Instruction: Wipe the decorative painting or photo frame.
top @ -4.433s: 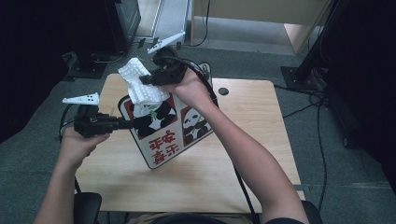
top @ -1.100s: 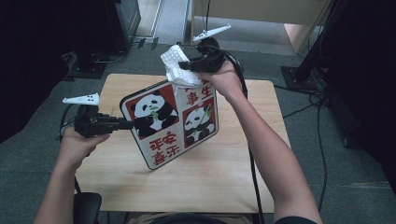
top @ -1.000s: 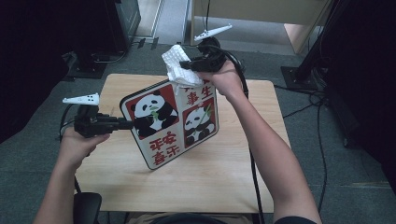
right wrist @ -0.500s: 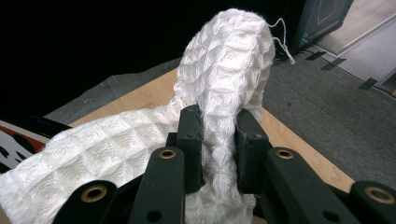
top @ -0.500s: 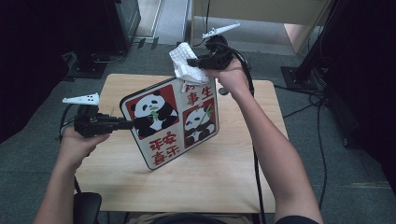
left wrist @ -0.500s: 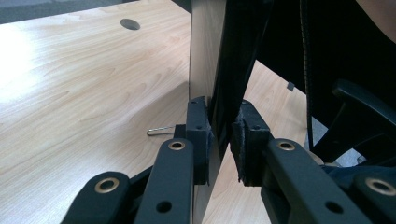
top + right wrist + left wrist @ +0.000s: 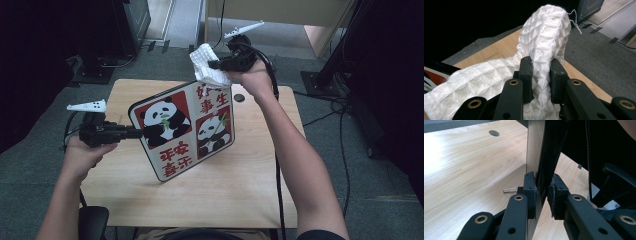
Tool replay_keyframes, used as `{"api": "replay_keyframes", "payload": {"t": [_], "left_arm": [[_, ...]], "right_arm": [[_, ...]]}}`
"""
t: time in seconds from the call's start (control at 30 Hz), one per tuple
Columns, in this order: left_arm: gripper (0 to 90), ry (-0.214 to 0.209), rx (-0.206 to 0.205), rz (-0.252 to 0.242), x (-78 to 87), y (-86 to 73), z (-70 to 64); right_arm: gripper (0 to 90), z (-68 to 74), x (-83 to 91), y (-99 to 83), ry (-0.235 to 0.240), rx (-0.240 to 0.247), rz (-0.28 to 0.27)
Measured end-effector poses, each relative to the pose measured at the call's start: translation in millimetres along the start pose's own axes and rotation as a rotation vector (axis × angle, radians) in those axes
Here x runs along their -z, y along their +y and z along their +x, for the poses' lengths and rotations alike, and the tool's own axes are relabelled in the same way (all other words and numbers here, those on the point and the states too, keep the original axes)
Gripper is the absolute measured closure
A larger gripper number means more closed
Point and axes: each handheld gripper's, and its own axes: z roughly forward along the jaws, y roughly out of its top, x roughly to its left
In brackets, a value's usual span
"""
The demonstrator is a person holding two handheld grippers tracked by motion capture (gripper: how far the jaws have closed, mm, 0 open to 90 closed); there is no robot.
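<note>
So here we've got the panda board (image 7: pixel 182 127) standing up on its lower edge on the bench (image 7: pixel 235 185), tilted back a bit, printed side toward us with two pandas and red characters on it. Our left gripper (image 7: pixel 131 132) has it by the left edge, jaws clamped on that edge. In the left gripper view you can see the board (image 7: pixel 535 152) edge-on, running straight up between the two black jaws, with the pads (image 7: pixel 530 191) pressed to either face of it. There's also a small metal clip (image 7: pixel 510 190) lying on the wood just beyond the jaws, and a round cable hole (image 7: pixel 493 133) farther off in the benchtop.

Our right gripper (image 7: pixel 214 64) is up at the board's top right corner, holding a white waffle-weave cloth (image 7: pixel 207 65). The cloth hangs bunched against the top edge of the board, touching it near the corner. In the right gripper view the jaws are squeezed narrow on a fold of the cloth (image 7: pixel 544 45), which bulges up above them and spills off to the lower left, with a loose thread sticking out at the top. A sliver of the board's red print (image 7: pixel 431 75) peeks in at the left edge there.

Both forearms come in from the bottom, and a cable (image 7: pixel 278 165) trails down from the right hand.
</note>
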Motion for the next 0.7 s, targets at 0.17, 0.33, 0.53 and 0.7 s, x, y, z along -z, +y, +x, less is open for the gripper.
{"api": "replay_keyframes", "payload": {"t": [0.17,0.33,0.53,0.7], "left_arm": [[78.4,0.000,0.000,0.000,0.1,0.0,0.1],[78.3,0.001,0.003,-0.003,0.2,-0.3,0.6],[78.3,0.002,0.005,-0.002,0.4,-0.4,1.0],[78.3,0.005,0.005,-0.003,0.3,-0.3,1.0]], "right_arm": [[75.9,-5.2,4.1,-1.0,-0.021,-0.006,0.002],[76.2,-14.1,11.9,-2.1,-0.061,-0.013,0.010],[76.5,-23.5,20.0,-6.2,-0.103,-0.015,0.027],[76.7,-27.2,24.7,-10.7,-0.127,-0.007,0.042]]}}
